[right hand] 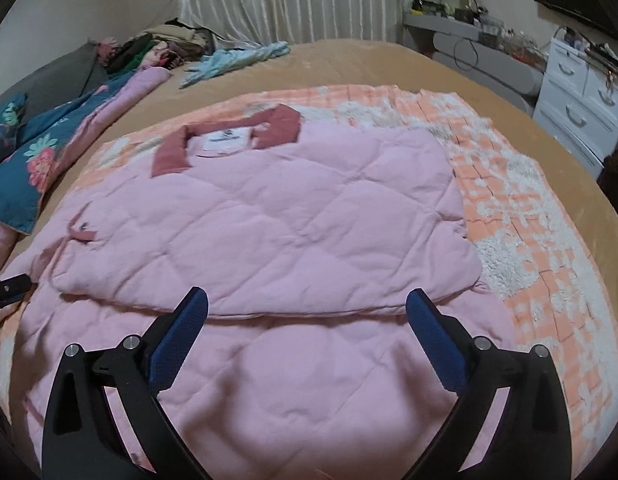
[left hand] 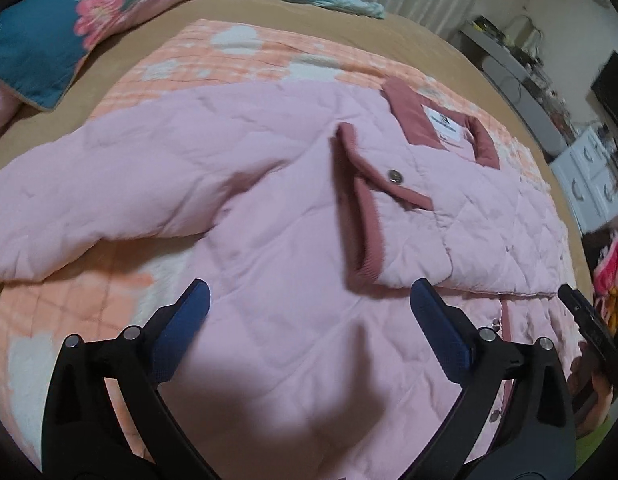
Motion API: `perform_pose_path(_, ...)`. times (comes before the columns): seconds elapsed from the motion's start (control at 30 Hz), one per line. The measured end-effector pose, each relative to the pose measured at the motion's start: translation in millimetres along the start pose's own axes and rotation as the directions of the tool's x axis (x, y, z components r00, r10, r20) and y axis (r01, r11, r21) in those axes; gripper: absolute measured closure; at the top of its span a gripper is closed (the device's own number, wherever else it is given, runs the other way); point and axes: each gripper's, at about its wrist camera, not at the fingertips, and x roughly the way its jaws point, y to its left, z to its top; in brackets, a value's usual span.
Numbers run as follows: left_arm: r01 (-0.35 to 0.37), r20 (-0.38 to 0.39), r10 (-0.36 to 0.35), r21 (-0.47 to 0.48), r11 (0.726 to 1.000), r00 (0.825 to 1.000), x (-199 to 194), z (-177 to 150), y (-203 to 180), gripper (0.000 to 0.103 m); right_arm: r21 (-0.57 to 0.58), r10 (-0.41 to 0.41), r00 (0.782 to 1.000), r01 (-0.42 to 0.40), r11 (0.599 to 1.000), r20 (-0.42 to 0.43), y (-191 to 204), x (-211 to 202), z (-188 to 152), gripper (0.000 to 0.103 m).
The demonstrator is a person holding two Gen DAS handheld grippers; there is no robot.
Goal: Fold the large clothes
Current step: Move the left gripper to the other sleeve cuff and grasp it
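A pink quilted jacket [left hand: 269,208] with a dark pink collar [left hand: 413,120] lies flat on an orange-and-white blanket [left hand: 237,48]. One sleeve is folded across the body, its dark pink cuff [left hand: 369,208] on top; the other sleeve [left hand: 77,184] lies stretched out to the left. My left gripper [left hand: 309,300] is open and empty above the jacket's lower body. In the right wrist view the jacket [right hand: 293,216] shows the folded sleeve panel over its front. My right gripper [right hand: 307,304] is open and empty just above the panel's near edge. The right gripper's tip shows at the left wrist view's right edge [left hand: 589,320].
The blanket [right hand: 529,220] lies on a tan bed [right hand: 389,64]. A teal floral quilt [right hand: 37,152] and a clothes pile [right hand: 165,46] sit at the far left. A light blue garment [right hand: 237,60] lies at the back. White drawers [right hand: 581,104] stand at the right.
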Motion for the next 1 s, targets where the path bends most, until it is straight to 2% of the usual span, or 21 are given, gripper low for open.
perform_pose_path(0.13,-0.045,0.03,0.046,-0.029,0.999,0.999,-17,-4,21,0.009,-0.011,0.019,1.0,-0.019,1.0,0.022,15,-13,2,0.004)
perform_pose_path(0.37,-0.072,0.067,0.079,-0.102,0.992,0.995,-39,-9,57,0.009,-0.039,0.063,0.998,-0.062,0.997,0.023,51,-24,4,0.004)
perform_pose_path(0.47,-0.061,0.078,0.072,-0.133,0.989,0.994,-46,-12,74,0.009,-0.081,0.078,0.997,-0.076,0.994,0.026,74,-31,3,0.004)
perform_pose_path(0.6,-0.098,0.091,0.115,-0.175,0.98,0.989,-54,-17,97,0.009,-0.119,0.099,0.995,-0.094,0.988,0.034,97,-37,6,0.004)
perform_pose_path(0.7,-0.089,0.101,0.114,-0.225,0.97,0.988,-60,-20,116,0.009,-0.164,0.104,0.994,-0.096,0.982,0.042,118,-41,11,0.004)
perform_pose_path(0.9,-0.131,0.127,0.171,-0.276,0.952,0.977,-71,-20,141,0.009,-0.228,0.139,0.989,-0.124,0.966,0.052,155,-49,19,0.004)
perform_pose_path(1.0,-0.109,0.135,0.155,-0.301,0.947,0.979,-73,-22,154,0.009,-0.261,0.156,0.986,-0.136,0.956,0.058,178,-50,21,0.004)
